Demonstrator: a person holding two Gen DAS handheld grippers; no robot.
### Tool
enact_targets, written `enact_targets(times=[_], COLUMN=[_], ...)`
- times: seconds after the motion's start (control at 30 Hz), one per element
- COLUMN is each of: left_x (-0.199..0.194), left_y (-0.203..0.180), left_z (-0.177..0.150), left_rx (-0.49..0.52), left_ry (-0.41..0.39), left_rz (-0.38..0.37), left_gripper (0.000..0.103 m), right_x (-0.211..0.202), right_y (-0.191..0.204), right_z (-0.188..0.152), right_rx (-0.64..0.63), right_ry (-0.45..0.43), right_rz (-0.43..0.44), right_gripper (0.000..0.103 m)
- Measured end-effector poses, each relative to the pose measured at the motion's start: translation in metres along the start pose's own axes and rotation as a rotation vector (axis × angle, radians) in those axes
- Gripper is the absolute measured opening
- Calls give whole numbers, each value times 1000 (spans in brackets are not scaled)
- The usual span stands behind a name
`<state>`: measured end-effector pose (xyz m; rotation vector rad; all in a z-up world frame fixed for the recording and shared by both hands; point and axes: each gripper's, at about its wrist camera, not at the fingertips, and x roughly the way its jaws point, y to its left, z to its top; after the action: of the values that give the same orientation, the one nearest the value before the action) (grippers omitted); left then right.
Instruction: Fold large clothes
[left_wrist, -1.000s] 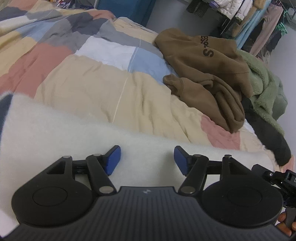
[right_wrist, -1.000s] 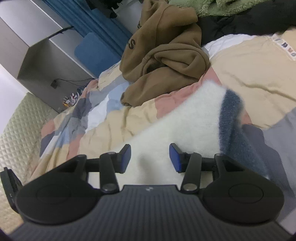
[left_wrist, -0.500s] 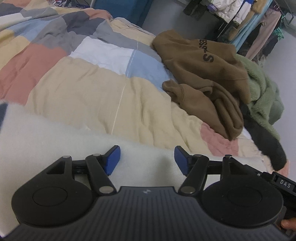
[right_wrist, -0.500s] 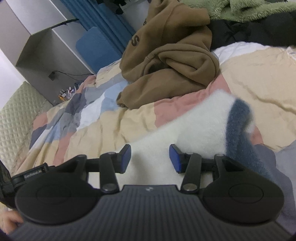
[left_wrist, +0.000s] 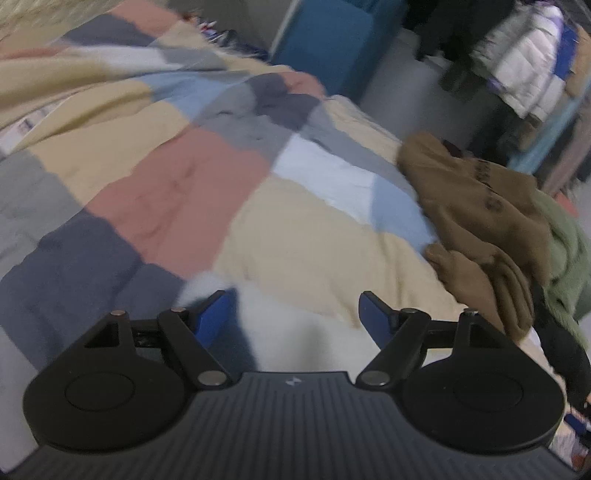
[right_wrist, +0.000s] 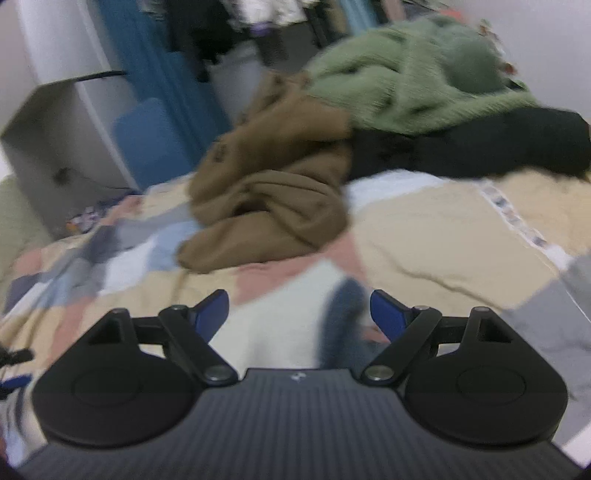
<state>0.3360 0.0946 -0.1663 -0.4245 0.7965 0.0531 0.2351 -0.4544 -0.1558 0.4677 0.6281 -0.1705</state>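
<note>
White fleece garment (left_wrist: 295, 332) with a dark blue band lies on the patchwork bed (left_wrist: 184, 192) just under both grippers, its length running between them: left gripper (left_wrist: 295, 314) and right gripper (right_wrist: 299, 314) have just been opening, wide now, fleece between but unpinched.

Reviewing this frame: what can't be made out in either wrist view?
- White fleece garment: its near part is hidden under the left gripper body in the left wrist view; the same in the right wrist view under the right gripper.
- Brown hoodie lettering: motion-blurred, unreadable in both views.
- Black garment: partly under the green fleece, type unclear.
- Hanging clothes: cut by the edge, blurred.
</note>
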Motion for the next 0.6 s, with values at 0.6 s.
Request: enact_targets(times=[0.6], left_x=[28], left_y=[23], left_z=[-11], left_rx=[-58], left_ry=[63], left_rz=[89], left_gripper=[77], right_x=[54], right_y=[-2], right_z=[-8], right_rx=[50], right_ry=[150], right_rz=[23], right_gripper=[59])
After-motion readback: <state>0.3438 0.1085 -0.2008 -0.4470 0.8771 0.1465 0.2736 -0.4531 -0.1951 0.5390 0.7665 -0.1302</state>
